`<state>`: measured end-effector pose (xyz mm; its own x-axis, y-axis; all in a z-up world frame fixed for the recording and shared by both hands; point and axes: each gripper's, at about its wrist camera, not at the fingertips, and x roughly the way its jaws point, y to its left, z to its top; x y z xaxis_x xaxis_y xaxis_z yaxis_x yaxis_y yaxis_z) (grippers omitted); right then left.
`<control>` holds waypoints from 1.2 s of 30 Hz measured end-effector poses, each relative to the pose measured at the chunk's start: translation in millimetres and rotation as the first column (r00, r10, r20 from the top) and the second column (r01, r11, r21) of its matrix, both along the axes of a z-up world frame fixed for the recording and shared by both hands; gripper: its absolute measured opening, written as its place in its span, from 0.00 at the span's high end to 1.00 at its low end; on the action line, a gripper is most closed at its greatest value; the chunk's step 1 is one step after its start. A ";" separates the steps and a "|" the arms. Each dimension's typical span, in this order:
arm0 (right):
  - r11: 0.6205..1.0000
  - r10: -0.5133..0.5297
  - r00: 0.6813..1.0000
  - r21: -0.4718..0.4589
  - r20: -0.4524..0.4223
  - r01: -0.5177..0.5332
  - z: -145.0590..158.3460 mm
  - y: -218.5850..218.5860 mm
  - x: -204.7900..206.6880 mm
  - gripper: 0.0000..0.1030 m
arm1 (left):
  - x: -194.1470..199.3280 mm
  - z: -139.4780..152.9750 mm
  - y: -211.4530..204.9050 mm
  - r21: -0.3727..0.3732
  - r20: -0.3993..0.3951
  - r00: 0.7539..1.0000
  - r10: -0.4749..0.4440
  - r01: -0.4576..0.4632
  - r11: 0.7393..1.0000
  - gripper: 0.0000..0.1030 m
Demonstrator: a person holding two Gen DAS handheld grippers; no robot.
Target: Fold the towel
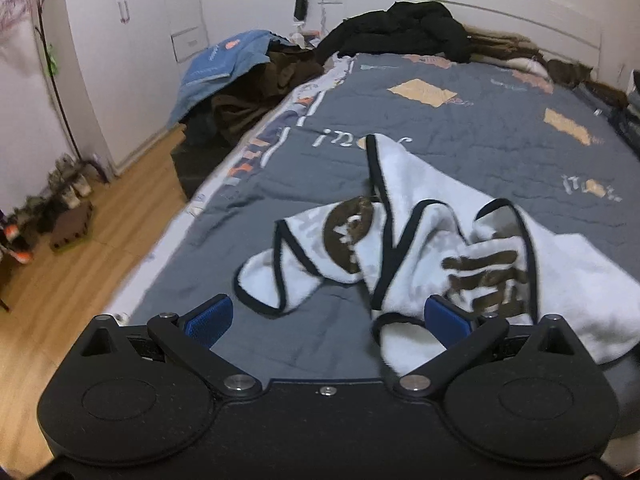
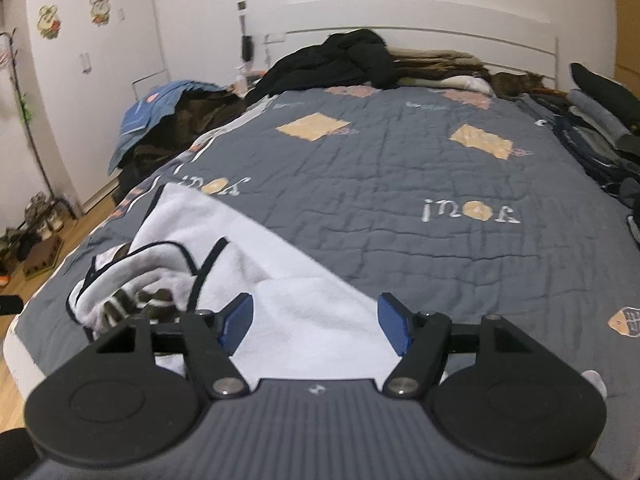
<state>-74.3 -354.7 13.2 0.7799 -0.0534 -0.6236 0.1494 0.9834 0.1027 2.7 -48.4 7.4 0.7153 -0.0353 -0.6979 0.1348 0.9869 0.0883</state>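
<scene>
Towel (image 1: 404, 240) crumpled on bed (image 2: 400, 184), left tongs (image 1: 328, 320) and right tongs (image 2: 316, 324) both spread wide, empty.

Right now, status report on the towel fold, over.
Left gripper open, right gripper open. Towel crumpled on bed, unfolded, not gripped. Nothing in the way.

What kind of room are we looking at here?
Most likely a lived-in bedroom: a grey quilted bedspread covers a wide bed with a white headboard, and white wardrobe doors line the wall.

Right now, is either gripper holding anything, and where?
Nothing held. Left gripper and right gripper are both open over the crumpled white towel with dark trim.
</scene>
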 end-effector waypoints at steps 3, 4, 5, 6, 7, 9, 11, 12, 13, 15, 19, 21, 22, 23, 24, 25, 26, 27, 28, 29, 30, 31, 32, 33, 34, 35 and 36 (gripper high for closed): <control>1.000 0.019 1.000 0.001 -0.010 -0.019 -2.7 9.1 7.1 0.34 | 2.5 -0.6 -1.0 0.016 -0.009 1.000 0.008 -0.008 1.000 0.00; 1.000 0.025 1.000 0.001 -0.014 -0.025 -3.6 12.0 9.7 0.34 | 3.8 -0.8 -1.4 0.023 -0.014 1.000 0.014 -0.013 1.000 0.00; 1.000 0.030 0.999 0.000 -0.019 -0.030 -4.5 14.7 12.8 0.34 | 4.5 -1.1 -1.6 0.029 -0.016 1.000 0.014 -0.013 0.999 0.00; 0.999 0.036 0.999 -0.001 -0.024 -0.036 -5.6 17.3 16.2 0.33 | 4.0 -1.3 -1.4 0.032 -0.013 1.000 0.006 -0.006 0.999 0.00; 0.999 0.043 0.999 -0.001 -0.028 -0.043 -6.8 20.3 20.0 0.33 | 3.9 -1.3 -0.6 0.027 -0.013 1.000 0.003 -0.002 1.000 0.00; 0.998 0.061 0.997 -0.002 -0.036 -0.061 -9.7 27.1 27.6 0.33 | 4.8 -1.1 2.4 0.008 -0.022 1.000 0.009 -0.008 1.000 0.00; 0.997 0.082 0.996 -0.005 -0.046 -0.082 -13.7 35.4 35.8 0.33 | 5.0 -1.0 4.9 -0.004 -0.022 1.000 0.009 -0.009 1.000 0.00; 0.996 0.092 0.994 -0.008 -0.050 -0.092 -16.0 39.9 40.1 0.33 | 5.1 -1.0 5.2 -0.004 -0.022 1.000 0.004 -0.004 1.000 0.00; 0.994 0.104 0.993 -0.011 -0.056 -0.104 -18.4 44.8 44.5 0.33 | 5.5 -0.9 5.5 -0.005 -0.021 1.000 0.000 0.000 1.000 0.00; 0.990 0.135 0.989 -0.027 -0.067 -0.137 -24.5 57.6 53.6 0.33 | 6.4 -1.2 7.6 -0.034 -0.025 1.000 0.000 -0.001 0.999 0.00; 0.978 0.190 0.977 -0.069 -0.096 -0.197 -37.7 80.8 72.6 0.33 | 8.0 -1.7 11.8 -0.097 -0.035 0.999 -0.001 -0.003 0.995 0.00; 0.974 0.200 0.973 -0.083 -0.116 -0.210 -44.4 88.3 81.4 0.33 | 8.6 -2.1 12.6 -0.103 -0.035 0.999 -0.002 -0.002 0.995 0.00; 0.972 0.203 0.971 -0.091 -0.127 -0.216 -48.1 91.7 85.3 0.33 | 9.0 -2.5 13.3 -0.105 -0.034 0.999 -0.001 -0.003 0.994 0.00; 0.970 0.204 0.969 -0.105 -0.141 -0.219 -52.4 94.3 88.7 0.34 | 9.6 -3.1 14.4 -0.109 -0.035 0.999 0.000 -0.004 0.994 0.00; 0.968 0.207 0.965 -0.113 -0.160 -0.226 -56.5 95.2 91.3 0.36 | 10.5 -3.8 15.8 -0.114 -0.039 0.999 0.002 -0.006 0.993 0.00; 0.965 0.214 0.961 -0.113 -0.178 -0.235 -60.8 96.1 93.1 0.40 | 11.5 -4.9 17.5 -0.121 -0.044 0.999 0.005 -0.011 0.993 0.00; 0.963 0.220 0.956 -0.114 -0.196 -0.245 -65.1 97.0 94.9 0.56 | 12.4 -6.1 19.2 -0.128 -0.049 0.999 0.010 -0.016 0.992 0.00; 0.961 0.224 0.951 -0.114 -0.213 -0.252 -69.1 97.7 96.7 0.73 | 13.2 -7.1 20.7 -0.134 -0.053 0.999 0.013 -0.020 0.991 0.00; 0.963 0.216 0.950 -0.111 -0.226 -0.245 -71.4 96.8 98.6 0.80 | 13.8 -7.9 21.8 -0.138 -0.058 0.998 0.015 -0.023 0.990 0.00; 0.967 0.205 0.952 -0.101 -0.229 -0.232 -72.8 93.3 98.6 0.87 | 14.3 -8.6 22.7 -0.141 -0.062 0.998 0.016 -0.025 0.990 0.00; 0.971 0.194 0.954 -0.090 -0.230 -0.220 -73.7 89.6 98.3 0.89 | 14.0 -9.0 23.2 -0.143 -0.064 0.998 0.015 -0.024 0.989 0.00; 0.976 0.189 0.957 -0.066 -0.222 -0.208 -72.5 84.8 96.6 0.89 | 13.0 -9.4 23.5 -0.144 -0.065 0.998 0.012 -0.021 0.989 0.00; 0.980 0.181 0.960 -0.045 -0.213 -0.194 -69.1 79.6 94.6 0.90 | 12.4 -9.8 23.6 -0.144 -0.066 0.998 0.008 -0.017 0.989 0.00; 0.982 0.174 0.964 -0.035 -0.203 -0.185 -65.0 75.6 92.5 0.91 | 12.1 -10.5 23.1 -0.144 -0.069 0.998 0.003 -0.013 0.990 0.00; 0.984 0.167 0.967 -0.026 -0.191 -0.175 -60.3 71.5 90.1 0.92 | 12.0 -11.8 22.5 -0.145 -0.074 0.997 -0.004 -0.006 0.989 0.00; 0.986 0.156 0.972 -0.027 -0.176 -0.163 -53.7 66.6 86.6 0.92 | 12.1 -12.9 21.6 -0.147 -0.079 0.997 -0.013 0.001 0.989 0.00; 0.988 0.145 0.976 -0.028 -0.160 -0.151 -47.7 61.1 84.6 0.92 | 11.8 -13.5 20.2 -0.148 -0.083 0.996 -0.023 0.010 0.989 0.00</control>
